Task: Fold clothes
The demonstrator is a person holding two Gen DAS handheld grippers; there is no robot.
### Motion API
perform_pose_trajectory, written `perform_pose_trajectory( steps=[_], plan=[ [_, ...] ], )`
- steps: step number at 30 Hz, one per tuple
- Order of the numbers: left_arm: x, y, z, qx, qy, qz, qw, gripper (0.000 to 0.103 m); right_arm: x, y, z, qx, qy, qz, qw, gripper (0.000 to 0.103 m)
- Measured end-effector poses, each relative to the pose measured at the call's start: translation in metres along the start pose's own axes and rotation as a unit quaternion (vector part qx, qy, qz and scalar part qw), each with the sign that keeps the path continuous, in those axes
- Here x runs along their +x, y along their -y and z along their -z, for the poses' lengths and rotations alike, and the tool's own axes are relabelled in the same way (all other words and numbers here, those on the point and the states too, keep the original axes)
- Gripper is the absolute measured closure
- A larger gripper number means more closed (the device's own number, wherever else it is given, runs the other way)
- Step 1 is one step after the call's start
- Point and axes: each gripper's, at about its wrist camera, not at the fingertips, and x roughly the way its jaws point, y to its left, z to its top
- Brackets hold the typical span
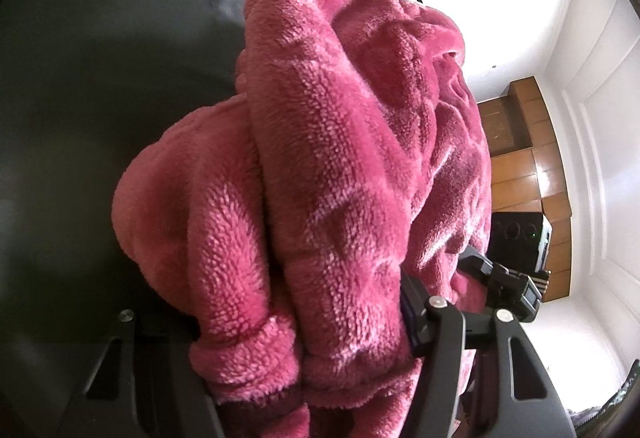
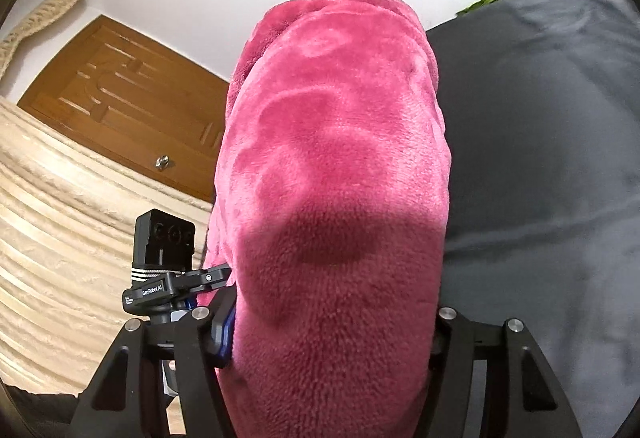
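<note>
Roughly, garment: pink fleece garment [image 1: 328,173], bunched thick, lifted off the dark bedspread [image 1: 100,97] and hanging between both tongs.
Relation: garment's long axis runs forward, away from each camera along the fingers; bulk lies straight ahead of both, so neither hand looks nearer.
Left gripper [image 1: 320,378]: jaws about half spread, pinching a fat cuffed bundle of fleece.
Right gripper [image 2: 332,350]: same, half spread, clamped on a thick roll of the garment [image 2: 336,165].
Step, my guess: carrying the bundle up to lay it out for a fold.
Risk: fleece is bulky and could slip.
</note>
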Motion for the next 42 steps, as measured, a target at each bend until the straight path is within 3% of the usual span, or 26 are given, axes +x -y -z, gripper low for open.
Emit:
perform_pose_trajectory(
  steps=[2, 9, 20, 27, 31, 33, 38, 42],
  plan=[
    [0.049, 0.025, -0.025, -0.003, -0.002, 0.003, 1.0, 0.036, -0.03, 0.024, -0.002, 0.003, 0.006, 0.008, 1.0, 0.037],
    [0.177, 0.117, -0.026, -0.002, 0.004, 0.023, 0.9997, 0.036, -0.131, 0.106, -0.007, 0.01, 0.035, 0.034, 0.999, 0.037],
    [0.311, 0.212, -0.078, 0.026, 0.0, -0.026, 0.9993, 0.037, -0.191, 0.201, -0.029, 0.023, 0.039, 0.08, 0.996, 0.037],
    [0.355, 0.239, -0.152, 0.034, 0.003, -0.087, 0.9957, 0.036, -0.213, 0.232, -0.059, 0.011, 0.025, 0.092, 0.995, 0.037],
    [0.33, 0.251, -0.142, 0.041, 0.0, -0.121, 0.9918, 0.03, -0.213, 0.238, -0.065, -0.009, 0.016, 0.107, 0.994, 0.035],
    [0.337, 0.259, -0.146, 0.057, -0.002, -0.147, 0.9875, 0.026, -0.215, 0.26, -0.093, -0.015, 0.012, 0.117, 0.993, 0.034],
    [0.353, 0.287, -0.158, 0.108, -0.003, -0.199, 0.9739, 0.021, -0.219, 0.258, -0.111, -0.025, 0.014, 0.146, 0.989, 0.029],
    [0.354, 0.306, -0.168, 0.126, -0.003, -0.225, 0.9662, 0.021, -0.246, 0.219, -0.082, -0.052, 0.022, 0.187, 0.981, 0.025]
  ],
)
